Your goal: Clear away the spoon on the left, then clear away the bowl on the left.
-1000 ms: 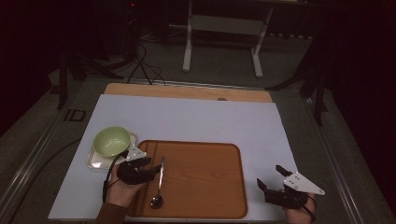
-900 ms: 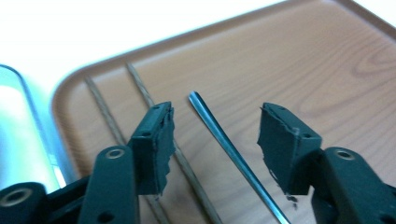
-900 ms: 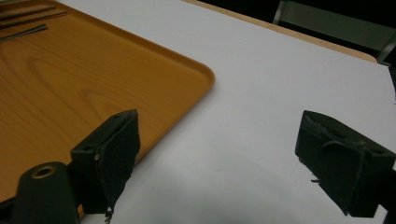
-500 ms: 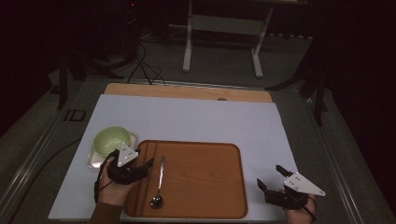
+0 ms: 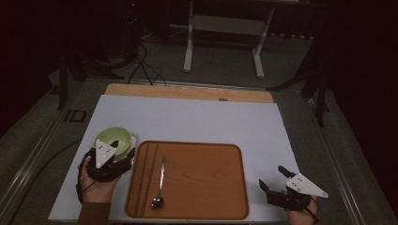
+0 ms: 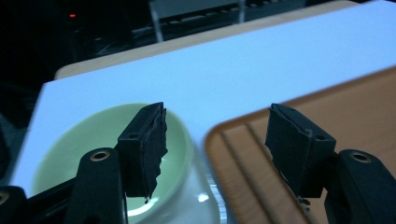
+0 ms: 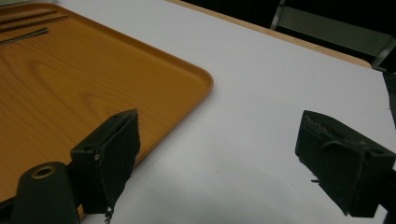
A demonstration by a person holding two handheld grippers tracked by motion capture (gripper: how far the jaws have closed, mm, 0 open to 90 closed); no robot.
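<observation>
Hovering by the green bowl (image 5: 114,139), the left gripper (image 6: 212,140) has just been opening, empty; the right gripper (image 7: 224,154) gapes wide, empty, beside the tray (image 5: 211,187).

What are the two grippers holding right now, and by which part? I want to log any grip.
Nothing is held. The left gripper has just been opening, with only air between its jaws, above the bowl. The right gripper stands open over the bare table.

No legible text, labels, brands or numbers on any surface. Dark rectangular mark on grey floor strip (image 5: 78,116): unreadable.
</observation>
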